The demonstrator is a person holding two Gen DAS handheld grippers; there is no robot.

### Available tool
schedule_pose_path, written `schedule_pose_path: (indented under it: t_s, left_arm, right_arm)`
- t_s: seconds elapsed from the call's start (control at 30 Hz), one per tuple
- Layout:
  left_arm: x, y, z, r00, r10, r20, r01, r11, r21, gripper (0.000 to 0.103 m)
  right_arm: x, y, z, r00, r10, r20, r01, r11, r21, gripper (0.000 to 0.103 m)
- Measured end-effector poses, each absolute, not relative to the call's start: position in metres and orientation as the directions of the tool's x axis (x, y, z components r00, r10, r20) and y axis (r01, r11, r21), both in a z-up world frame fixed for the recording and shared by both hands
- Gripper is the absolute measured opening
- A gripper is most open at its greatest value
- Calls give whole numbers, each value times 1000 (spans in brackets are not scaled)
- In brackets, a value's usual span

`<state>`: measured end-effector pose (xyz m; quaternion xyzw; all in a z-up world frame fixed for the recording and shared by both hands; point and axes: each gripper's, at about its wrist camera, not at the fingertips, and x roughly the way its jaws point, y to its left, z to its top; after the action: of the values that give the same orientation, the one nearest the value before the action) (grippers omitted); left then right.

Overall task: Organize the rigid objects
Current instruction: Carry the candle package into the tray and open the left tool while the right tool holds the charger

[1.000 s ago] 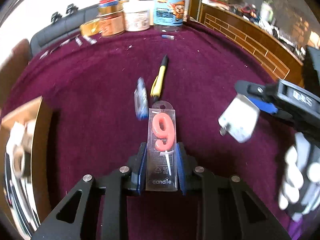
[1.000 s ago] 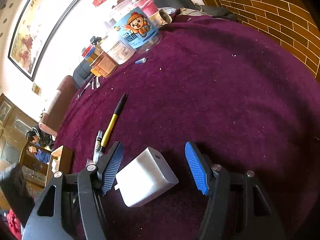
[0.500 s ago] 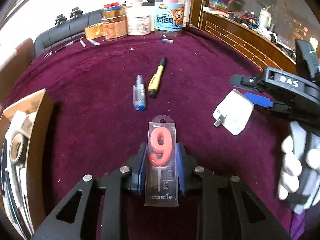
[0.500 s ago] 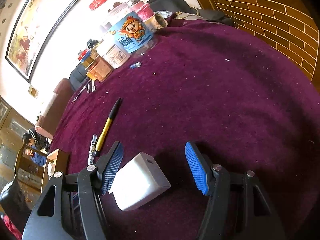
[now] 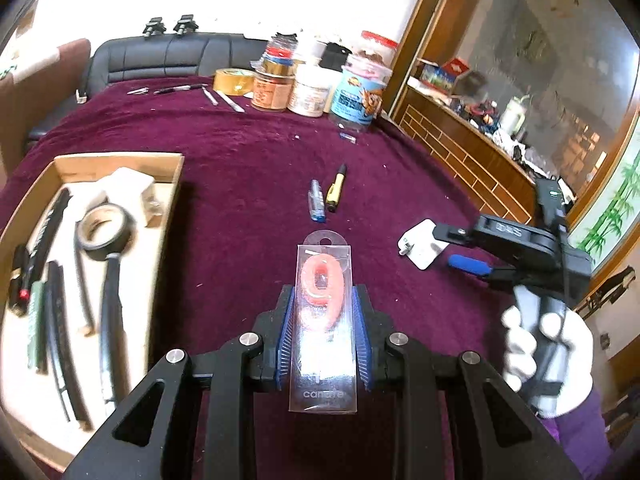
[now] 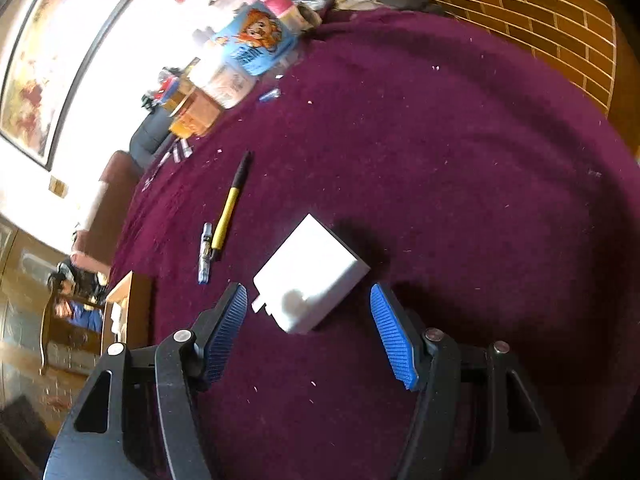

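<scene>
The cardboard tray [image 5: 168, 200] at the left holds a roll of black tape [image 5: 105, 233], a white block, pens and dark cords. Only the left wrist view shows those contents and the left gripper [image 5: 323, 332] clamped on the packaged "9" candle [image 5: 323, 320] above the maroon cloth [image 5: 248, 184]. The right gripper [image 6: 308, 332], gripped by a white-gloved hand [image 5: 546, 360], stands spread wide around the white charger [image 6: 310, 276] lying on the cloth.

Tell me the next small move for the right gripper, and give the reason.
Probably ease the right gripper forward a little, then close. Its jaws stand wide open and the white charger lies on the cloth just ahead of the blue pads, not yet between them. The left gripper is already clamped on the candle pack.
</scene>
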<state>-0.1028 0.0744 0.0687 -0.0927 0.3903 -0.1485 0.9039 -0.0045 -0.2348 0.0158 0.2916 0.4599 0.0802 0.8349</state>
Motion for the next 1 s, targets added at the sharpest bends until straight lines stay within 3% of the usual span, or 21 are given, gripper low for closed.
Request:
schedule_pose_path:
  t_s: [0.23,0.33,0.4,0.73,1.0]
  left_arm:
    - [-134,143,73,698,-261,-667,76,953,-293,23]
    - [-145,181,71,710,-211,-671,-6,952,-306,23]
    - [-154,202,68,717,-178,-674,-52,950,-307,23]
    - [-158,263,41,685,-29,-728,-248,930,-271,23]
    - [-142,279,23,601,10,-799,-306,927,-218,24]
  right_arm:
    - [28,-200,17,541,213,-814,229,894,386,66]
    - [34,-181,17,522,98,-847,214,946,242,65]
    - [33,-176,16,524,43,-851,193,967,168,51]
    - [1,-188,27,547,208,-811,114,941,318,45]
    - [-23,-134,56,534,412,-738,-79,893,442,45]
